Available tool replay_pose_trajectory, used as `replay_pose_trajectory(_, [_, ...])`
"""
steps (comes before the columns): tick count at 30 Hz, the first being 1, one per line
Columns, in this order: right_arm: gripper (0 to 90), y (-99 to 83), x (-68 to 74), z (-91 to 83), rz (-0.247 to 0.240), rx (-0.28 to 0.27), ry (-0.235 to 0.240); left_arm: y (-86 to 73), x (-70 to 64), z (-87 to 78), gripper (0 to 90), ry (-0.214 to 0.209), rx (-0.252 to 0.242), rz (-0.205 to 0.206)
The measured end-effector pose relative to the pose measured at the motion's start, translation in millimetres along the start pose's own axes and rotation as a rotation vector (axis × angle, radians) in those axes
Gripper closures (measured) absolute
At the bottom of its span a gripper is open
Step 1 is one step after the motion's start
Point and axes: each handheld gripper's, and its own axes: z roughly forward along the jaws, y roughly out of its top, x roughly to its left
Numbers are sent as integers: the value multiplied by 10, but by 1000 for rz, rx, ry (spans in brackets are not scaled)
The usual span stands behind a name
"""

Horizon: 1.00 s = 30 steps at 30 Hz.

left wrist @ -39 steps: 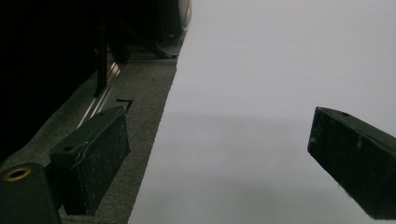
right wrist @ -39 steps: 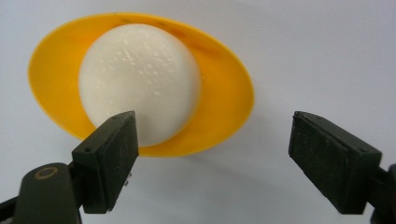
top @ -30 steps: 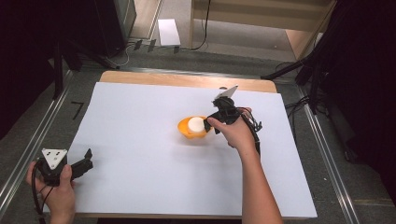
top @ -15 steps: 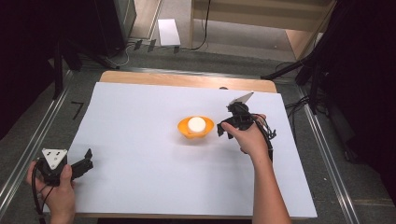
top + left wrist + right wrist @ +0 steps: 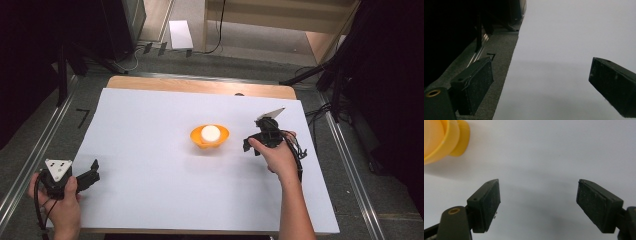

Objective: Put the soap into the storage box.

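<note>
Two tools working over a counter [image 5: 150, 120] covered with a white sheet. Sitting near the middle of that sheet: a shallow orange plastic bowl [image 5: 210, 140] holding a round white ball [image 5: 210, 132], resting inside and touching nothing else. Hovering just beside the bowl, on its right and apart from its rim: the right tool [image 5: 251, 145], gripped by the person's right hand [image 5: 277, 155], jaws spread wide and holding nothing. Showing the same in the right gripper view: right tool [image 5: 537, 200] released, both black pads parted over bare white sheet, the orange bowl [image 5: 444, 137] peeking in at the upper left corner, clear of the pads. Waiting well apart from the bowl, at the near left corner of the counter: the left tool [image 5: 92, 172], held by the left hand [image 5: 57, 195], a grey three-cornered plate [image 5: 57, 167] sitting on top. Looking along the left tool [image 5: 541, 82] in the left gripper view: jaws released and wide apart, nothing between them, one pad over the sheet's edge, dark grey floor [image 5: 496, 50] lying beyond.
</note>
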Motion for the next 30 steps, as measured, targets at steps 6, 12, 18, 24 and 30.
replay_pose_trajectory(6, [203, -122, -123, 4, 15, -39, 29, 0, -1, -1, 62, 0, 1, 1])
replay_pose_trajectory(12, [207, -273, -220, 5, 4, -104, 26, 0, -4, -2, 62, 1, 3, 6])
replay_pose_trajectory(18, [217, -423, -330, 10, 0, -161, 52, 0, -7, -2, 64, 3, 2, 7])
replay_pose_trajectory(24, [255, -585, -437, 17, -8, -239, 86, 1, -6, -3, 64, 3, 3, 6])
replay_pose_trajectory(30, [268, -768, -546, -21, -20, -370, 119, 0, -4, -3, 64, 1, 2, 5])
